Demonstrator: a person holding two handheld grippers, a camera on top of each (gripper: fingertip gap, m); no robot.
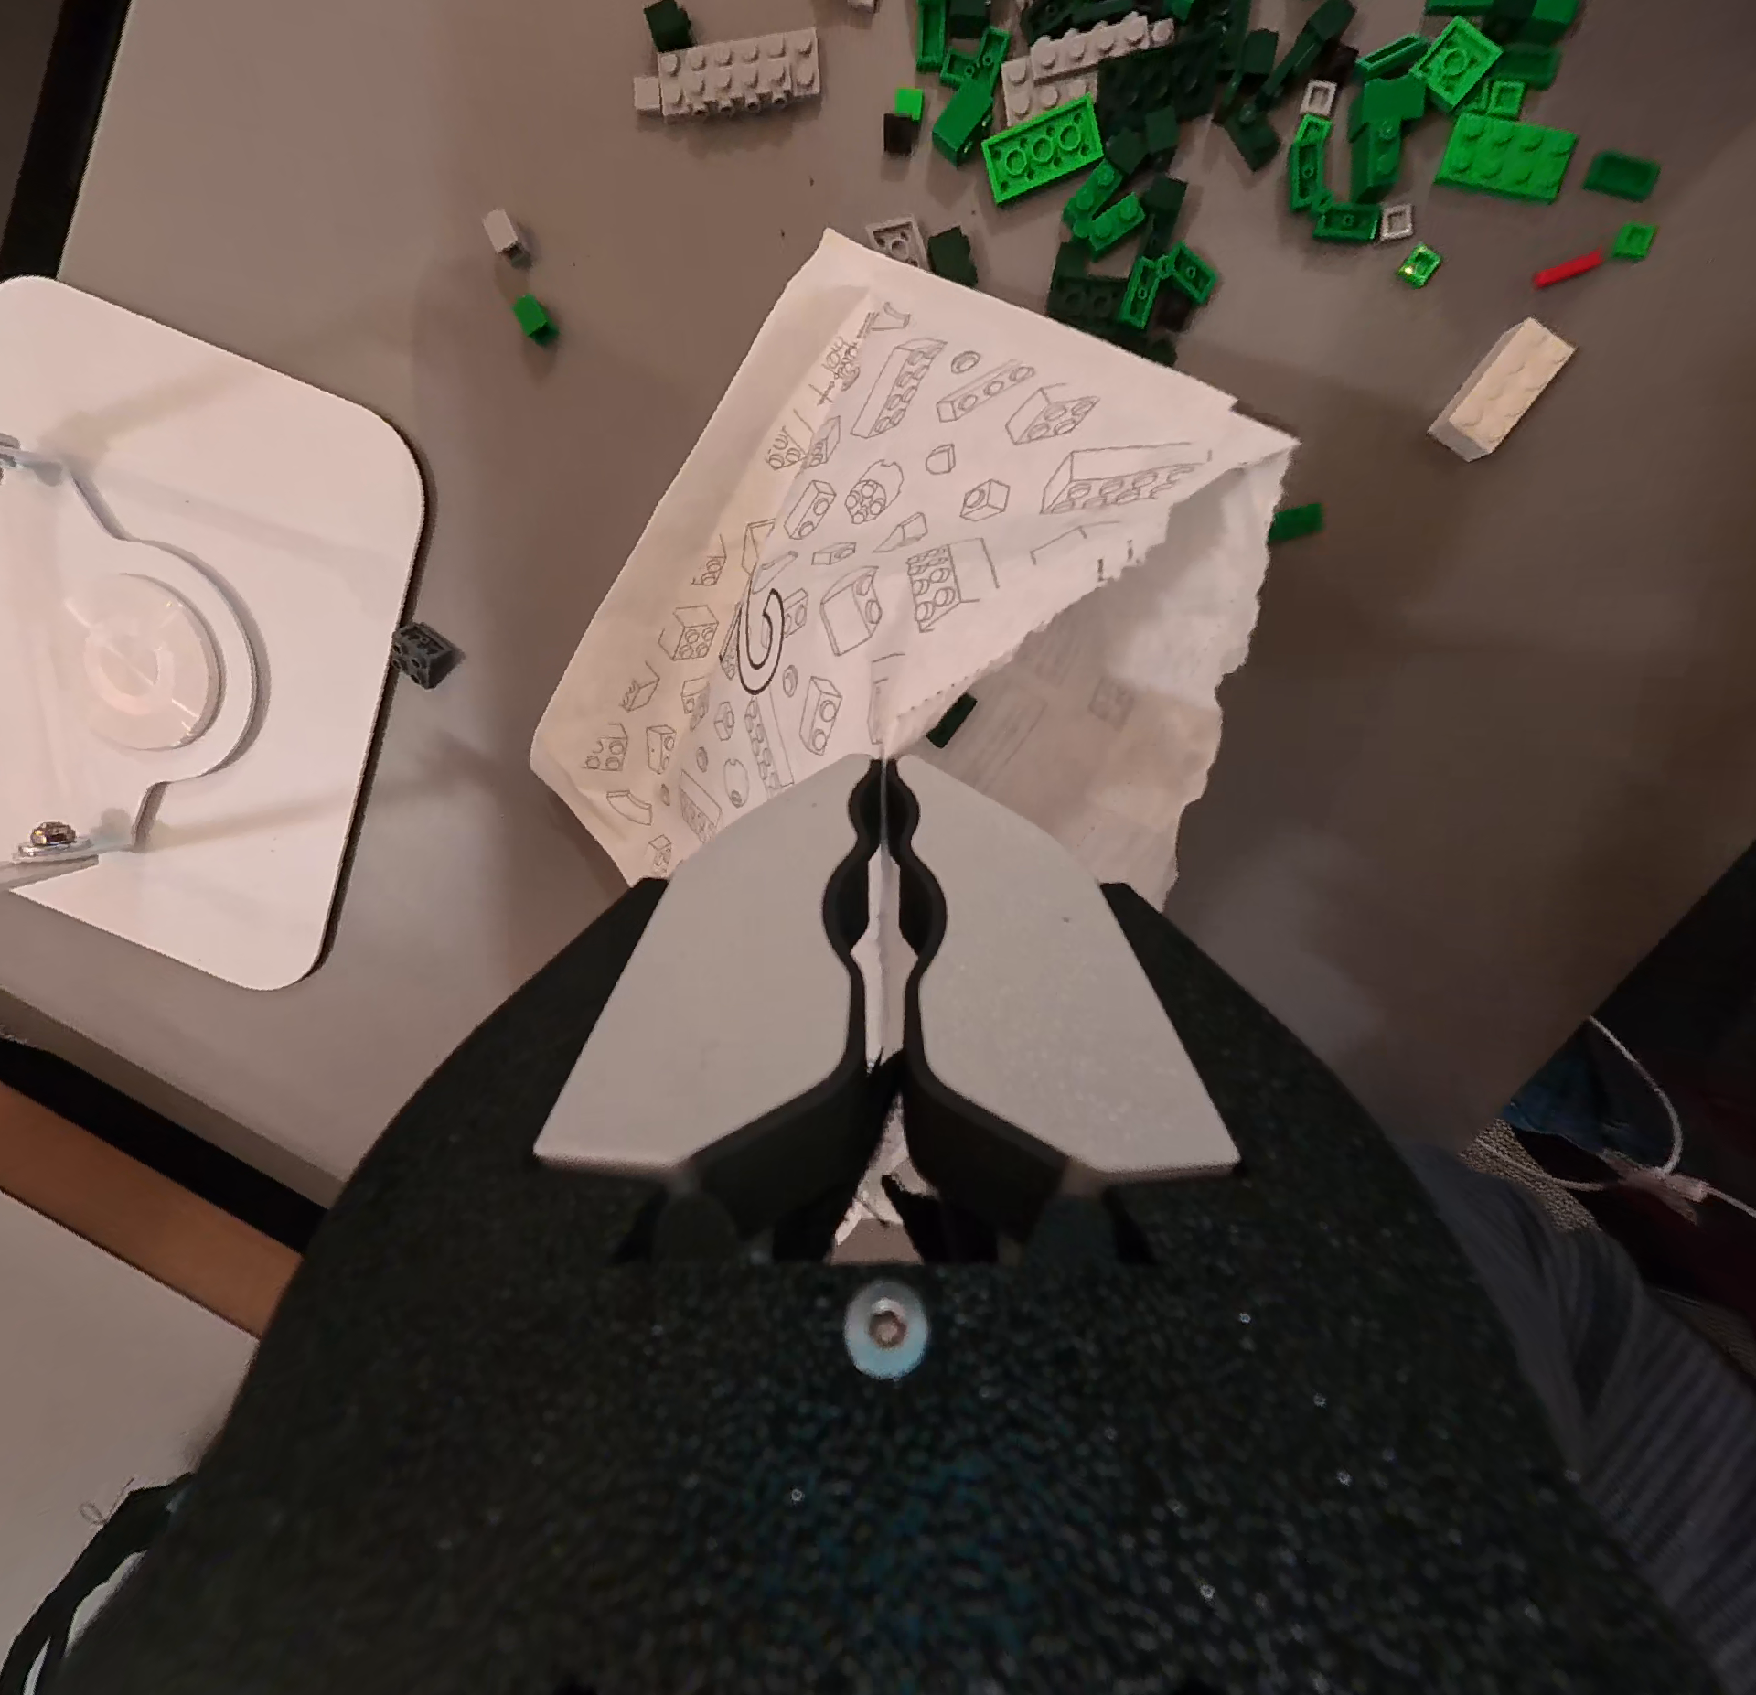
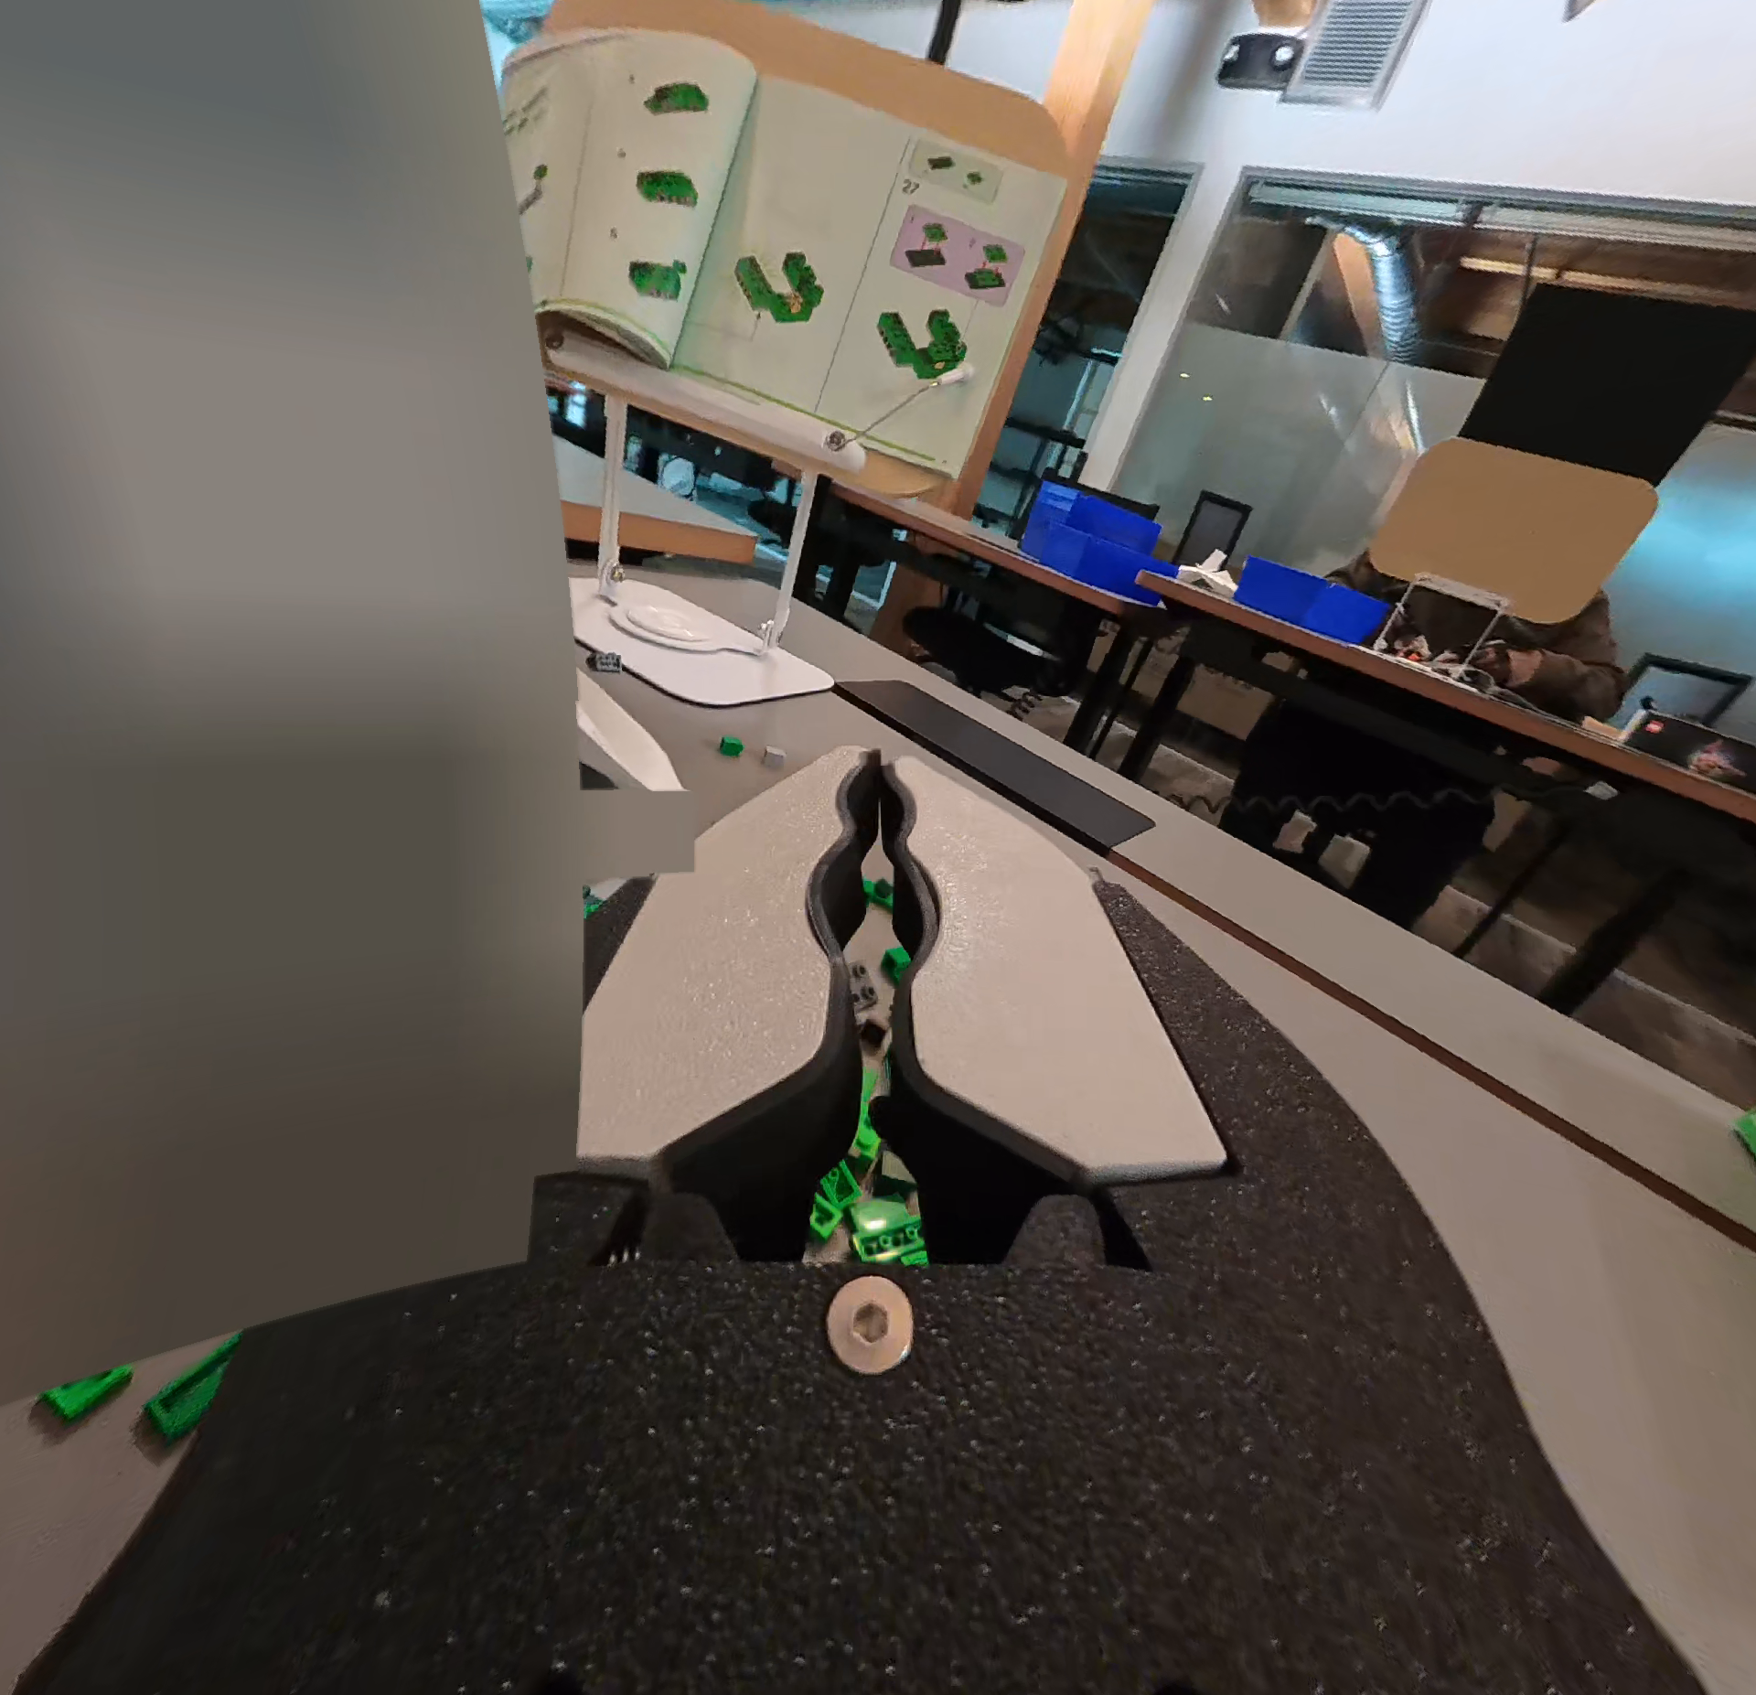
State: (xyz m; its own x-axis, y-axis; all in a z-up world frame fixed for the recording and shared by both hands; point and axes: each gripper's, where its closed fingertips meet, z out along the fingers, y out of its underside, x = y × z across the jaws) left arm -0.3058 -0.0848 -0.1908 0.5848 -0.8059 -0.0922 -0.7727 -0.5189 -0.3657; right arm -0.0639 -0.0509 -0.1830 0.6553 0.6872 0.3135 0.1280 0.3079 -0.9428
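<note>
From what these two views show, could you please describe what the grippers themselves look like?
Both match. The left gripper and right gripper have pale grey fingers with wavy black inner pads, mounted on a rough black body with one silver hex screw. No cables or markings show.

Bare grey table (image 1: 314, 129) left of the torn paper bag (image 1: 855, 528); only two stray bricks (image 1: 518, 271) there. Dense green brick pile (image 1: 1235, 100) blocks the far right. White book-stand base (image 1: 314, 528) occupies the left edge.
</note>
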